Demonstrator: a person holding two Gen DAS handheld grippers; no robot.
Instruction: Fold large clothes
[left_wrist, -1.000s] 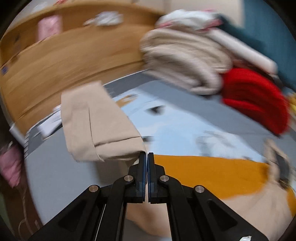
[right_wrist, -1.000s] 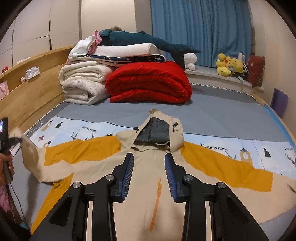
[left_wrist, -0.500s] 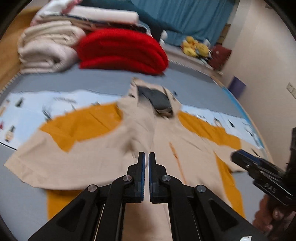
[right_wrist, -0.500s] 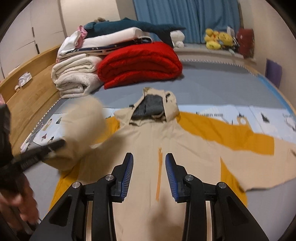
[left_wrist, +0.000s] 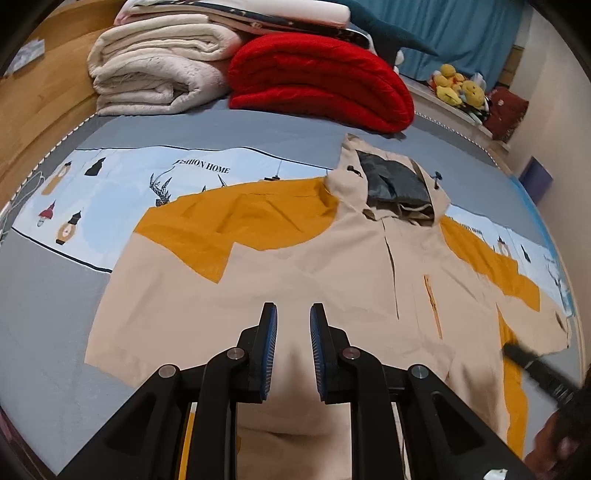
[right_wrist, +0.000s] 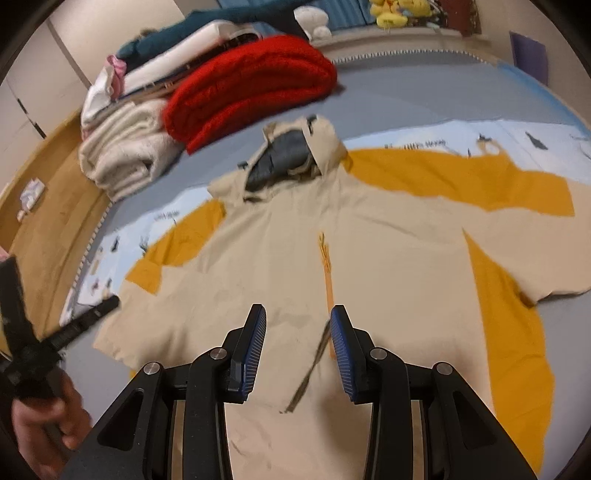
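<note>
A beige and mustard hooded jacket (left_wrist: 332, 280) lies face up on the bed, hood (left_wrist: 395, 184) toward the blankets. Its left sleeve (left_wrist: 177, 273) lies bent inward beside the body. My left gripper (left_wrist: 292, 308) hovers low over the jacket's left side, its jaws opening with nothing between them. In the right wrist view the jacket (right_wrist: 369, 240) fills the middle, and its other sleeve (right_wrist: 517, 206) lies spread out to the right. My right gripper (right_wrist: 298, 310) stands open just above the chest, beside the orange zipper (right_wrist: 327, 273), holding nothing.
A folded red blanket (left_wrist: 317, 81) and cream blankets (left_wrist: 155, 70) are stacked at the head of the bed. A wooden bed frame (left_wrist: 37, 99) runs along the left. Plush toys (left_wrist: 458, 86) sit on a ledge at the back right. Grey and printed bedsheet (left_wrist: 44, 314) surrounds the jacket.
My left gripper carried the beige sleeve end in over the jacket, let it go and parted its jaws. My right gripper sank toward the jacket's chest and rolled.
</note>
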